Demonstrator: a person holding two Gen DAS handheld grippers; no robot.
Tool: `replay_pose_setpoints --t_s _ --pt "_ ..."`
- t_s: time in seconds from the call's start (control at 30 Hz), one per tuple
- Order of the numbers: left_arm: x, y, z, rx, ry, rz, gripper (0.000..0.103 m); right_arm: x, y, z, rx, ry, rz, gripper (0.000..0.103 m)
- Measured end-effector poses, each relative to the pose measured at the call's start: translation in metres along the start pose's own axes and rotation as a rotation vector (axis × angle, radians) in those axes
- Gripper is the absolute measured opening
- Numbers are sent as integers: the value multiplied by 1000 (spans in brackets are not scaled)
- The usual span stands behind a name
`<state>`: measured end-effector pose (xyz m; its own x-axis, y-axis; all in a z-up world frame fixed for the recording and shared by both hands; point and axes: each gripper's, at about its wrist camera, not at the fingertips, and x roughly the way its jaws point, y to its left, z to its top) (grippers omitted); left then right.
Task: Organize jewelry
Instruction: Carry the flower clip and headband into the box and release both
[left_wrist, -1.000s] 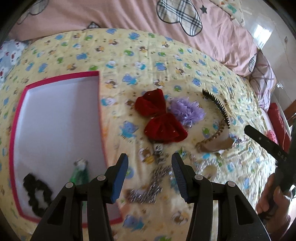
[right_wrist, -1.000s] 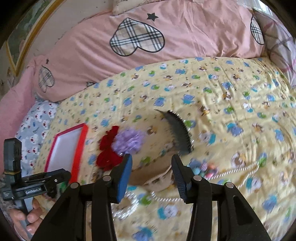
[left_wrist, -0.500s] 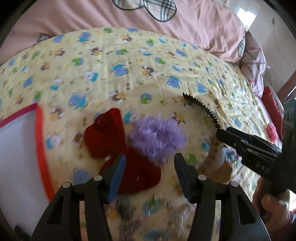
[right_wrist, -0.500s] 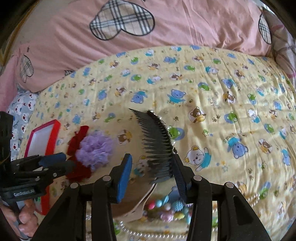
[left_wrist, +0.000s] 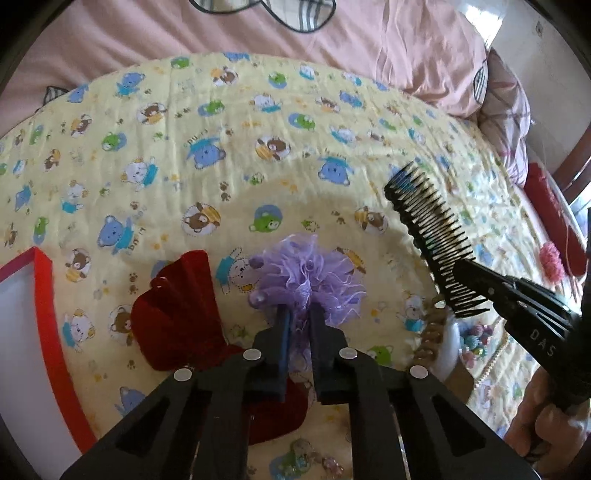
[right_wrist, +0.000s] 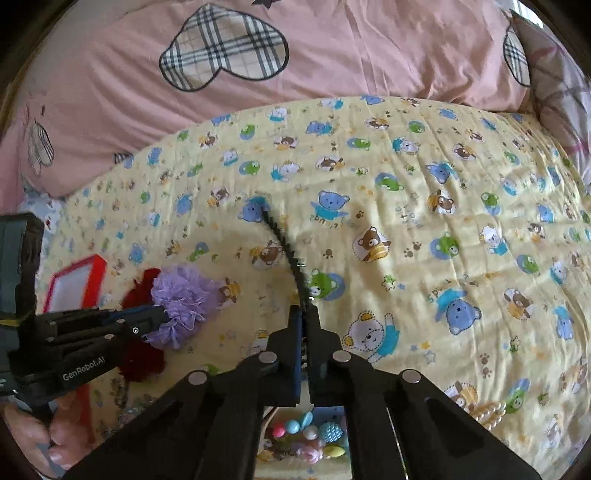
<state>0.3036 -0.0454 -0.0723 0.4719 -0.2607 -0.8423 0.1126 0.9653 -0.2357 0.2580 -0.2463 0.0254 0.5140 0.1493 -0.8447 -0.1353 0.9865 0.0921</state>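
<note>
My left gripper (left_wrist: 300, 320) is shut on a purple tulle hair flower (left_wrist: 308, 272), which also shows in the right wrist view (right_wrist: 184, 301). A red velvet bow (left_wrist: 173, 314) lies just left of it on the yellow bear-print quilt. My right gripper (right_wrist: 303, 320) is shut on a black toothed headband (right_wrist: 286, 251); the left wrist view shows its comb teeth (left_wrist: 428, 229) raised over the quilt. A red-rimmed white tray (left_wrist: 44, 295) lies at the left.
Coloured beads (right_wrist: 314, 435) and a pearl strand (right_wrist: 487, 413) lie on the quilt below the right gripper. A pink pompom (left_wrist: 550, 258) sits at the right. Pink pillows (right_wrist: 258, 74) line the far side of the bed.
Both grippers moved forward and closed: the left on the purple flower, the right on the black headband. The headband now stands lifted off the quilt.
</note>
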Motion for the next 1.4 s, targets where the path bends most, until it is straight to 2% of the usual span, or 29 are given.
replay_pose_setpoints --t_s 0.2,0.33,0.47,0.77,1.13,1.4 --pt "-38 9 -13 -46 -63 -49 7 -22 3 -3 35 -42 46 1" --pt "-72 21 -28 -73 -111 -59 7 -37 22 -6 19 -61 93 1" --pt "-109 39 -50 -110 -153 -51 7 -45 48 -12 12 -57 178 1" --pt "-172 98 -107 -237 -197 9 7 -49 127 -32 -76 -14 301 1" --pt "-238 164 -154 -358 -252 115 7 -16 231 -38 -206 57 412 1" --pt "-237 204 -153 -411 -259 160 7 23 281 -33 -257 92 406 1"
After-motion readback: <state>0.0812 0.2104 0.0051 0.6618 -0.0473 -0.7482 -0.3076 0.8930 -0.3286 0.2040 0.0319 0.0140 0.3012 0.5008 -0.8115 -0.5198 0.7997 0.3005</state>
